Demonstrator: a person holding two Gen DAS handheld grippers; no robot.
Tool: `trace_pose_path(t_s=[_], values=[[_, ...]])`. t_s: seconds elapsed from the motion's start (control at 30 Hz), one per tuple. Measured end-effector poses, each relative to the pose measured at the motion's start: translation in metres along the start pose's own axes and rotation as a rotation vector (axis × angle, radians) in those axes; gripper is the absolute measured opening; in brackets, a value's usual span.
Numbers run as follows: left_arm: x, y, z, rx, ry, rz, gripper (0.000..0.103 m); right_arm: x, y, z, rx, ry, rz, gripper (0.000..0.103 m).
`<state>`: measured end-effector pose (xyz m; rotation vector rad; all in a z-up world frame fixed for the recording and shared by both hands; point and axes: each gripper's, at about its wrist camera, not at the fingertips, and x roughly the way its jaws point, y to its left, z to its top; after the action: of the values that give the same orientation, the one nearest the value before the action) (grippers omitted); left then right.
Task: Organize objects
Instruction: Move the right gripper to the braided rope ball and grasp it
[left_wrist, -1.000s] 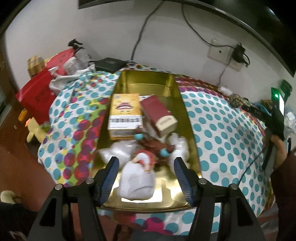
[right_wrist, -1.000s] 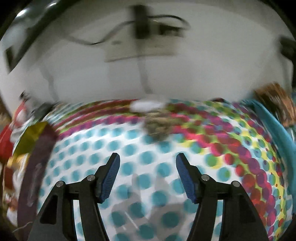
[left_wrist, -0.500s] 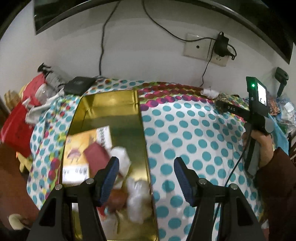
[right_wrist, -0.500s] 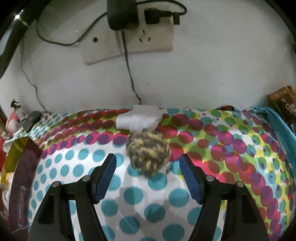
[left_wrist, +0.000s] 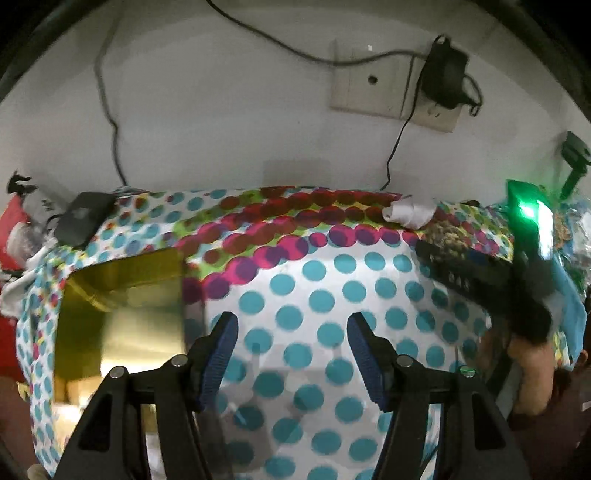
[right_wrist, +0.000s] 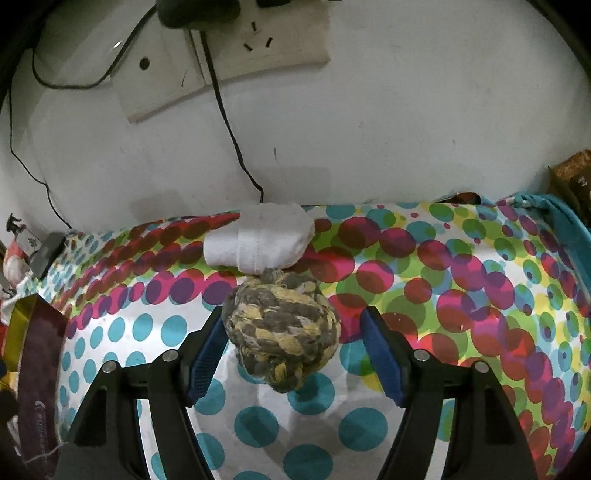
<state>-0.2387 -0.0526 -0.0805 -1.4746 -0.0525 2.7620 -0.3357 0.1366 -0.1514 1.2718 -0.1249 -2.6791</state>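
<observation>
A grey and yellow knotted rope ball (right_wrist: 282, 330) lies on the dotted cloth between the open fingers of my right gripper (right_wrist: 291, 350); the left finger is close to it, the right one apart. A rolled white cloth (right_wrist: 258, 240) lies just behind the ball by the wall. My left gripper (left_wrist: 291, 354) is open and empty over bare dotted cloth. The gold tin tray (left_wrist: 122, 310) is to its left, its contents mostly out of view. The white roll (left_wrist: 408, 212) and the ball (left_wrist: 443, 236) show far right in the left wrist view.
The wall with a socket plate (right_wrist: 221, 62) and hanging cables (right_wrist: 232, 136) stands right behind the table. A black box (left_wrist: 83, 223) sits at the back left. The right hand-held gripper (left_wrist: 528, 266) crosses the right side. A dark red box edge (right_wrist: 37, 369) shows at left.
My left gripper has swung right, off the tray, to bare cloth. My right gripper has moved forward until the rope ball sits between its open fingers.
</observation>
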Motion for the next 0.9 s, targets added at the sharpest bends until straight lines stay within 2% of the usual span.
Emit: trace_pose_path(t_s=[0.07, 0.13, 0.3, 0.53, 0.77, 0.9], values=[[0.013, -0.003, 0.014, -0.014, 0.011, -0.008, 0.063, 0.000, 0.003, 0.000, -0.018, 0.001, 0.008, 0.058], [0.023, -0.006, 0.024, -0.024, 0.019, -0.020, 0.063, 0.001, 0.006, 0.000, -0.030, 0.004, 0.012, 0.055], [0.051, -0.021, 0.047, -0.036, 0.047, -0.032, 0.063, 0.002, 0.005, -0.001, -0.028, 0.002, 0.021, 0.054], [0.073, -0.047, 0.058, -0.007, 0.047, -0.025, 0.063, -0.001, 0.006, -0.001, -0.043, 0.007, 0.014, 0.054], [0.085, -0.069, 0.067, 0.054, 0.011, 0.004, 0.063, -0.011, -0.001, 0.002, -0.063, -0.027, -0.081, 0.054], [0.090, -0.079, 0.070, 0.072, 0.000, 0.001, 0.063, -0.012, -0.011, 0.004, -0.060, -0.046, -0.165, 0.054]])
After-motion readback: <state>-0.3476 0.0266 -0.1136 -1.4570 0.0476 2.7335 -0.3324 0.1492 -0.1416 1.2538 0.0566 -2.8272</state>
